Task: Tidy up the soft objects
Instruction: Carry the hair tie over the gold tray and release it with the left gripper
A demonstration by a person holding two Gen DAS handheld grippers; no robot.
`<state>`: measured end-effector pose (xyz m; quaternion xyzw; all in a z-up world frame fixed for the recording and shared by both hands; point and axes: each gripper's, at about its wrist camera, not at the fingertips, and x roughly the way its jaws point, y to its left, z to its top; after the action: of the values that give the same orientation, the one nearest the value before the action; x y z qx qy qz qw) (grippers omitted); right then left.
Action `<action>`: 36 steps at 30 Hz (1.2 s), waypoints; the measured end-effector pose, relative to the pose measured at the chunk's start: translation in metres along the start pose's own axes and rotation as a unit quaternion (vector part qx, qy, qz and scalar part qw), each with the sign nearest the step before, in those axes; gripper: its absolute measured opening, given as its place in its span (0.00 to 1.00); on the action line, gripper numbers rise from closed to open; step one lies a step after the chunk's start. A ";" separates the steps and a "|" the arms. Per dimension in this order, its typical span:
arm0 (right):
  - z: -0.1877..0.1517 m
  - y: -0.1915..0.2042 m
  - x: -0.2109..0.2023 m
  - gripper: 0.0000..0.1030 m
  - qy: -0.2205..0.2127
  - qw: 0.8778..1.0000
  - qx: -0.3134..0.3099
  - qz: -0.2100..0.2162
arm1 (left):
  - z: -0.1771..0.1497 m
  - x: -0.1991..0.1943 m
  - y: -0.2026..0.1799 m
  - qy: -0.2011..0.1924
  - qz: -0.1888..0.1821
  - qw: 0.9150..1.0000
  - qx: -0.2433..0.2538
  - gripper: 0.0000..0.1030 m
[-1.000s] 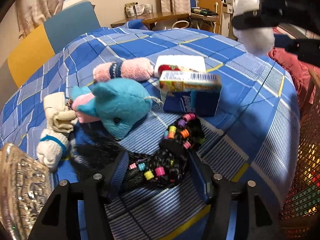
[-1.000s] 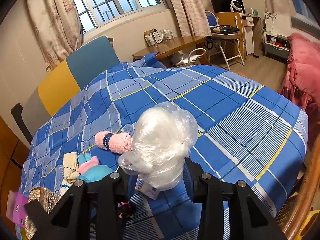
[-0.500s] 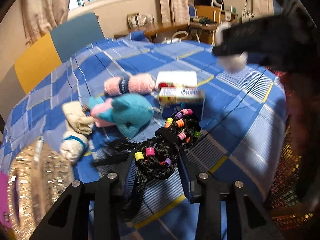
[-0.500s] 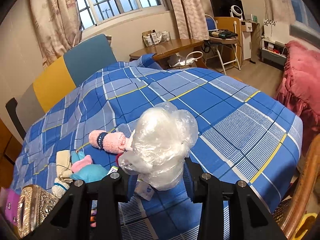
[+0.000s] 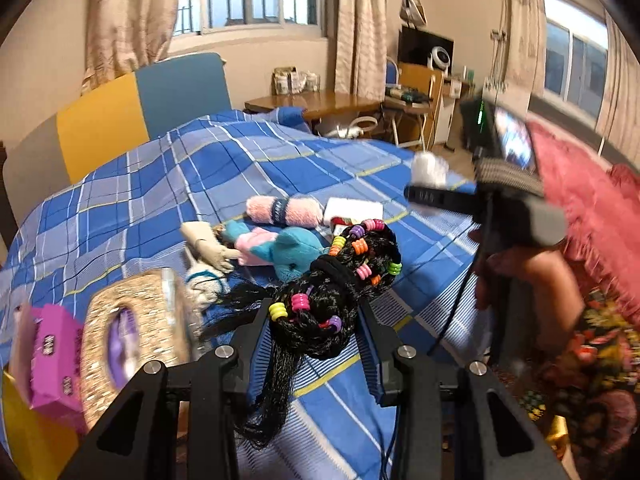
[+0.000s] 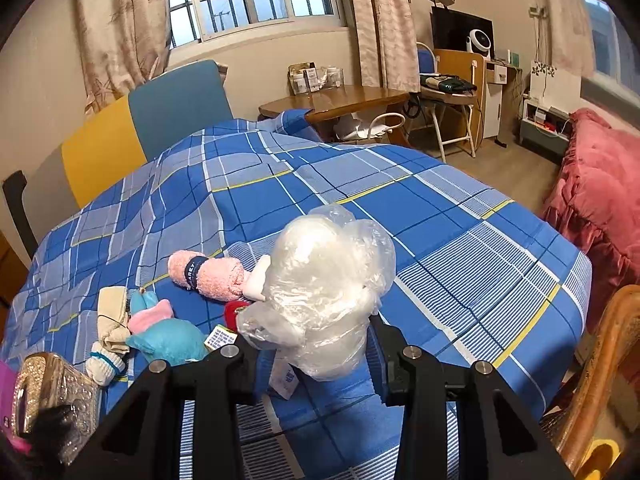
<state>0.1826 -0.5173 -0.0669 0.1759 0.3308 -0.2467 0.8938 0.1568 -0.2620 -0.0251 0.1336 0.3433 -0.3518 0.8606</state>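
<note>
At the far left near edge a glittery box (image 5: 132, 344) sits beside a magenta carton (image 5: 48, 364). The left gripper (image 5: 316, 332) tilts downward, its jaws clamped partway on a black beaded braid (image 5: 332, 288) raised above the blue plaid bedspread (image 5: 280, 168). The teal plush (image 5: 292, 252) and pink roll (image 5: 284, 210) lie beyond. Rightward, the right gripper (image 6: 316, 344), similarly angled, pinches a clear plastic bag (image 6: 324, 280) aloft; a hand (image 5: 516, 276) grips its handle.
</note>
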 end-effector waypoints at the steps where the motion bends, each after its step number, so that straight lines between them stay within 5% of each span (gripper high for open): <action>1: 0.000 0.001 0.000 0.40 0.000 1.000 -0.003 -0.002 | 0.000 -0.010 0.008 -0.004 -0.006 1.000 -0.011 0.38; 9: -0.003 0.008 -0.003 0.40 -0.006 1.000 -0.018 -0.005 | 0.000 -0.090 0.094 -0.040 -0.021 0.994 -0.095 0.38; 15: -0.002 0.005 -0.005 0.40 -0.011 1.000 -0.010 -0.008 | -0.020 -0.123 0.184 -0.050 0.050 0.985 -0.159 0.38; 26: -0.004 0.014 -0.009 0.40 -0.021 0.999 -0.029 -0.019 | -0.111 -0.083 0.362 0.057 0.164 0.935 -0.309 0.38; 36: -0.004 0.020 -0.008 0.40 -0.024 0.998 -0.044 -0.028 | -0.151 -0.037 0.432 0.117 0.232 0.895 -0.364 0.39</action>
<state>0.1863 -0.4968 -0.0614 0.1206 0.3247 -0.2609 0.9011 0.3638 0.1378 -0.1146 -0.0725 0.5047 0.0255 0.8599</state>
